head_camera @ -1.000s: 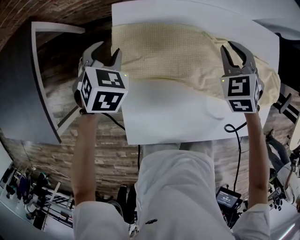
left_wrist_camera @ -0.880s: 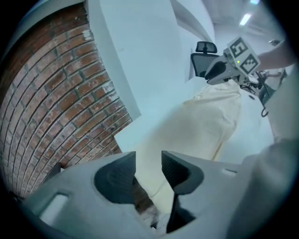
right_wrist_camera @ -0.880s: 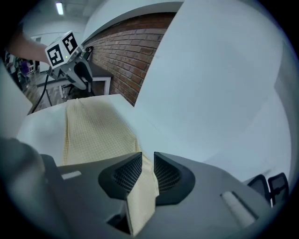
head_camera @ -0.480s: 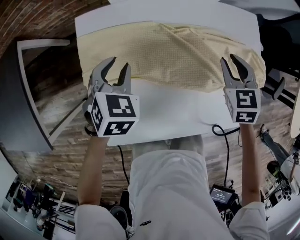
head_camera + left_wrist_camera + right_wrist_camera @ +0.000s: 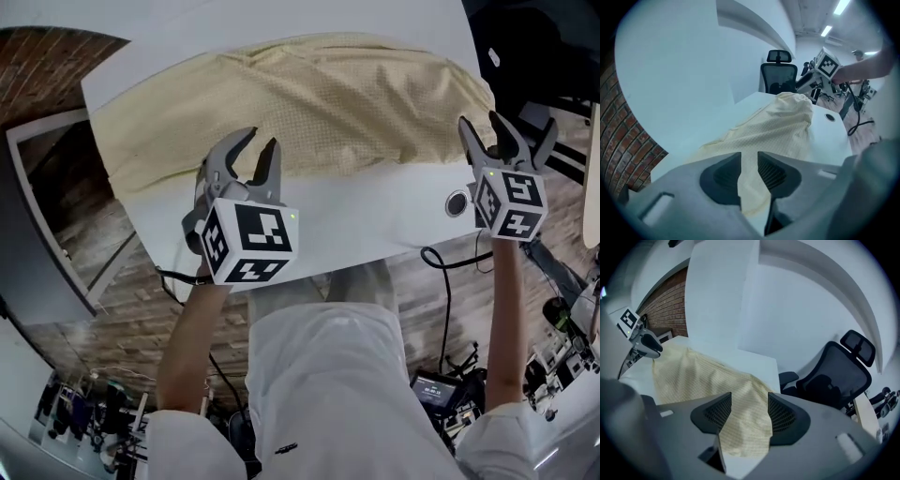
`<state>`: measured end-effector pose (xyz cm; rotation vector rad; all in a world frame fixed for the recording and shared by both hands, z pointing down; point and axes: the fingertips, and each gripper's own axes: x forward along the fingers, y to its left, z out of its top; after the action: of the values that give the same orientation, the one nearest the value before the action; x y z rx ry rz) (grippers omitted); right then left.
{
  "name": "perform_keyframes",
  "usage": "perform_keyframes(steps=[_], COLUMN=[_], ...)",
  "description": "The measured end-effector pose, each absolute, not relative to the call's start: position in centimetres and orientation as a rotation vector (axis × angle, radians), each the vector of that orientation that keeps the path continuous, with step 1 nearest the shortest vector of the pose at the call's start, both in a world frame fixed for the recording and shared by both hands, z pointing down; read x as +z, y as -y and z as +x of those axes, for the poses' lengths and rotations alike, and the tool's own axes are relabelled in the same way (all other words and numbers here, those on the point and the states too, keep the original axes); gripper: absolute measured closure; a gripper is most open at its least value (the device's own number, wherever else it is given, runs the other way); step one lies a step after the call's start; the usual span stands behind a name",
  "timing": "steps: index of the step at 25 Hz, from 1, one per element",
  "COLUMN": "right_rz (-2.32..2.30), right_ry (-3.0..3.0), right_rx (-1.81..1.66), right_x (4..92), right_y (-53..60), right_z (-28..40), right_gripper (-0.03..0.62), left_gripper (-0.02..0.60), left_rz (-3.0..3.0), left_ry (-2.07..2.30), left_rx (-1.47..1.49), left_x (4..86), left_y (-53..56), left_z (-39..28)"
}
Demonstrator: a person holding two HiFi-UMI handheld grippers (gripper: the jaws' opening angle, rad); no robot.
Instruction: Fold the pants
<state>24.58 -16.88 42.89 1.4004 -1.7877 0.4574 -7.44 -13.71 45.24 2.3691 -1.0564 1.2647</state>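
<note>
Looking down in the head view, you are holding the left tool [image 5: 261, 141] just over the near edge of the pants [image 5: 309, 103]. The pale yellow pants are lying across the far half of the white tabletop [image 5: 375, 211], with some wrinkles near the middle. The right tool [image 5: 497, 131] is hanging at the right end of the tabletop, beside the right corner of the pants and above a round cable hole [image 5: 457, 203]. Both tools are pointing away from you and downward.

In the left gripper view, the jaws are standing a little apart. They have just been closing, but they are not pinching anything. The cloth is showing through the narrow gap between the pads, and it is lying beyond them on the tabletop. A dark office chair [image 5: 778, 75] is standing behind the far end.

In the right gripper view, the jaws are standing wider apart, and they have just been opening. The corner of the pants is showing between the pads, and nothing is pressing on it. A brick wall [image 5: 670, 301] is showing at the far left.
</note>
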Motion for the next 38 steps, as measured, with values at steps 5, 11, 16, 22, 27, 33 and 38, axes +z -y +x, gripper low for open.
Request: perform_keyframes(steps=[5, 11, 16, 22, 27, 33, 38], right_rz=[1.412, 1.416, 1.351, 1.25, 1.202, 1.195, 1.201], right_ry=[1.75, 1.803, 1.85, 1.857, 1.834, 1.821, 1.803], right_rx=[0.55, 0.816, 1.087, 1.073, 1.007, 0.963, 0.935], right_x=[44.6, 47.5, 50.7, 51.8, 52.1, 51.5, 51.2], right_y=[16.1, 16.1, 16.1, 16.2, 15.5, 15.1, 14.5], right_z=[29.0, 31.5, 31.4, 31.0, 30.8, 31.2, 33.0], right_gripper=[0.29, 0.246, 0.212, 0.326, 0.385, 0.467, 0.479], left_gripper=[0.471, 0.472, 0.472, 0.479, 0.488, 0.491, 0.492], left_rz=[2.41, 2.433, 2.401, 2.358, 2.334, 2.336, 2.33], left_ry=[0.974, 0.877, 0.847, 0.844, 0.874, 0.868, 0.863], left_rx=[1.285, 1.31, 1.31, 1.356, 1.351, 1.334, 1.336], left_x=[45.5, 46.8, 48.2, 49.8, 49.8, 49.2, 49.0], left_y=[12.7, 11.2, 10.5, 9.6, 9.5, 9.2, 8.3], left_z=[-3.4, 1.1, 4.0, 5.0, 5.1, 6.0, 6.8])
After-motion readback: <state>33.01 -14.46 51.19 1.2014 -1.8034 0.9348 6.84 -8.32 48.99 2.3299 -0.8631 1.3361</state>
